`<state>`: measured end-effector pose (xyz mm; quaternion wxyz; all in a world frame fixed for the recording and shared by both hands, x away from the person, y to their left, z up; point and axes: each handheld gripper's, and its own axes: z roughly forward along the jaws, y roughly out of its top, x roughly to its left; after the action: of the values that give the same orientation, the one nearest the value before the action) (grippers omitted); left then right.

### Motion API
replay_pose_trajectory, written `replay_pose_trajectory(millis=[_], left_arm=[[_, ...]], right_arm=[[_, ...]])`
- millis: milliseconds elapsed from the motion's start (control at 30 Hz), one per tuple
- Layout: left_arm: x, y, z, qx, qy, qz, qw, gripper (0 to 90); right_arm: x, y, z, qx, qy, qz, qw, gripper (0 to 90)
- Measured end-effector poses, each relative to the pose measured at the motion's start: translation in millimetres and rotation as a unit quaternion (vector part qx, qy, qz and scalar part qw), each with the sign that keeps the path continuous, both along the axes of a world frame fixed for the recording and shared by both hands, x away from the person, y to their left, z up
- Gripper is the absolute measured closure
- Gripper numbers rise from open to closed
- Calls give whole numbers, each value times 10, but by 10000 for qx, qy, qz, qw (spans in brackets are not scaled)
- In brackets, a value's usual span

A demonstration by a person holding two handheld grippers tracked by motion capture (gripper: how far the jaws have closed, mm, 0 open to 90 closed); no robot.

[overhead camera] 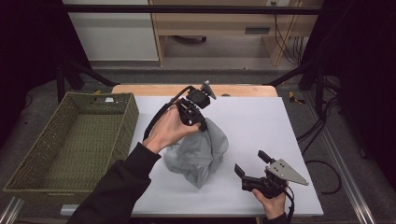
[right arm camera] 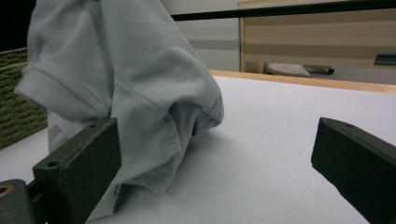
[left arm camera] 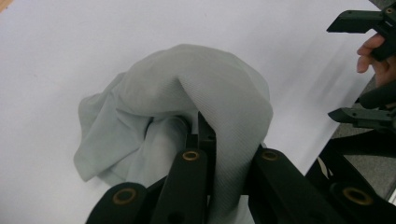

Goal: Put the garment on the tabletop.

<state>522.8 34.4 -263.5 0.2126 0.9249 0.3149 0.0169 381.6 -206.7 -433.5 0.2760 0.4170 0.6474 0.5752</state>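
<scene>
A light grey garment (overhead camera: pixel 198 151) hangs in a bunch above the middle of the white table top (overhead camera: pixel 261 126), its lower folds resting on the surface. My left gripper (overhead camera: pixel 201 125) points down and is shut on the garment's top fold (left arm camera: pixel 219 116), the cloth draped over its jaws. My right gripper (overhead camera: pixel 251 163) is held low near the front right of the table, open and holding nothing, a short way to the right of the garment (right arm camera: pixel 126 79). In the left gripper view the right gripper (left arm camera: pixel 359 65) shows at the far right edge.
A woven green basket (overhead camera: pixel 70 140) stands at the left of the table, beside the white top. The wooden table edge (overhead camera: pixel 196 88) runs along the back. Behind it stands wooden furniture (overhead camera: pixel 224 23) with cables on the floor at the right.
</scene>
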Motion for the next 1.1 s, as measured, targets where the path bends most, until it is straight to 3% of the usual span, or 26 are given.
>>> replay_pose_trajectory(millis=[200,500,800,833,967,1067,1100], left_arm=[[-6,-46,-248,-24,74,-98,9999,859],[-70,-79,-610,-370,146,-259,9989,854],[-118,-97,-928,-503,202,-440,9976,837],[-125,-91,-930,-490,161,-469,9976,809],[-156,-73,-883,-586,-153,-503,9969,508],[-177,-31,-811,-1010,-296,-463,9934,335],[-193,-12,-774,-1244,-391,-382,9907,288]], right_arm=[[-1,0,-1,13,7,5,10000,22],[5,0,-8,-64,-5,-16,10000,21],[13,-4,-14,-51,-6,-23,10000,20],[14,-9,-17,-66,-30,-6,10000,20],[11,-11,-12,-28,6,6,10000,19],[5,-14,-8,-30,6,12,10000,18],[7,-12,-9,-19,-8,2,10000,18]])
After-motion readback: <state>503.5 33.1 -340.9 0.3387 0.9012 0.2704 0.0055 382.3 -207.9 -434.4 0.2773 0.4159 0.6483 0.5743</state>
